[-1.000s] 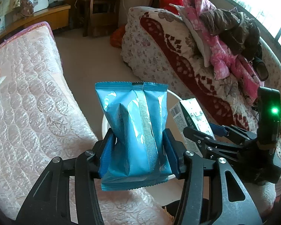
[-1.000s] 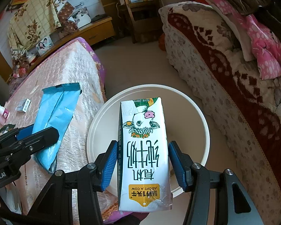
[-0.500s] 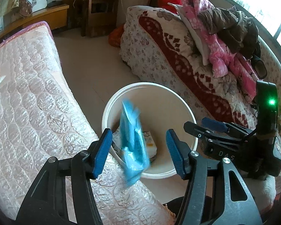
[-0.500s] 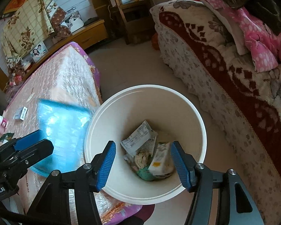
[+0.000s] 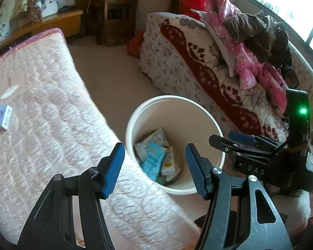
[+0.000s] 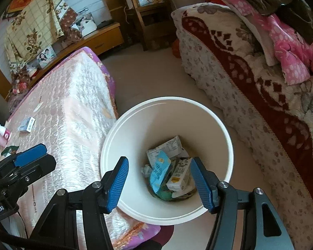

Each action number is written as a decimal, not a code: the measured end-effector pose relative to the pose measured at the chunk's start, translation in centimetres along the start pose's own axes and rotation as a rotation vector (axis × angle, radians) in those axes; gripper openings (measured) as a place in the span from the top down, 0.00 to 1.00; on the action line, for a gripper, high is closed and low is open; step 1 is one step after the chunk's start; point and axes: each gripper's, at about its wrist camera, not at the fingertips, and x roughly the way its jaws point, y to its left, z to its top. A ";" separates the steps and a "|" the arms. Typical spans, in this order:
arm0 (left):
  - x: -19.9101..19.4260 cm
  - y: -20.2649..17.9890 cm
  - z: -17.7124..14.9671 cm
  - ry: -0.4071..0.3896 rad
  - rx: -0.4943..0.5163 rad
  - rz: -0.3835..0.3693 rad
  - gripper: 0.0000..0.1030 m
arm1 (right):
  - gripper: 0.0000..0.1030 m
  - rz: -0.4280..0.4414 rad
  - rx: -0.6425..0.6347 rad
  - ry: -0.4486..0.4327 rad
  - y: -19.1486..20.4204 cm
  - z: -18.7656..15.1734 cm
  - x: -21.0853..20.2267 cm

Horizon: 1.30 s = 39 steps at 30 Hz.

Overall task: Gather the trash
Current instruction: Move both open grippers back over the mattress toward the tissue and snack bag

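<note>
A white round bin (image 5: 173, 98) (image 6: 167, 100) stands on the floor between the mattress and the sofa. At its bottom, among other wrappers, lie the blue snack bag (image 5: 153, 160) (image 6: 159, 170) and the milk carton (image 5: 169, 163) (image 6: 178, 177). My left gripper (image 5: 154, 148) hangs open above the bin's near left rim, with nothing between its blue pads. Directly over the bin, my right gripper (image 6: 158, 160) is open and empty too. Each gripper shows in the other's view: the right gripper (image 5: 240, 139) at the right edge, the left gripper (image 6: 29, 154) at the left.
A pink quilted mattress (image 5: 41, 104) (image 6: 68, 114) lies to the left, carrying a small box (image 5: 0, 117) (image 6: 27, 124) and a pink bottle (image 6: 1, 133). To the right is a sofa (image 5: 198, 66) under a floral blanket, piled with clothes (image 5: 250, 48). Bare floor runs behind the bin.
Both grippers have opened. The blue snack bag dropped from the left one and the milk carton from the right one, and both now lie in the bin.
</note>
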 end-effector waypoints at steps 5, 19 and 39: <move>-2.1 2.2 -1.1 -0.026 -0.007 0.075 0.43 | 0.39 0.029 -0.036 0.004 2.3 -0.1 0.0; -6.9 17.3 -4.2 -0.054 -0.202 0.309 0.43 | 0.36 0.153 -0.208 0.029 13.0 -0.7 0.3; -21.3 31.0 -17.0 0.018 -0.364 0.498 0.43 | 0.34 0.416 -0.491 0.107 31.9 -2.6 2.6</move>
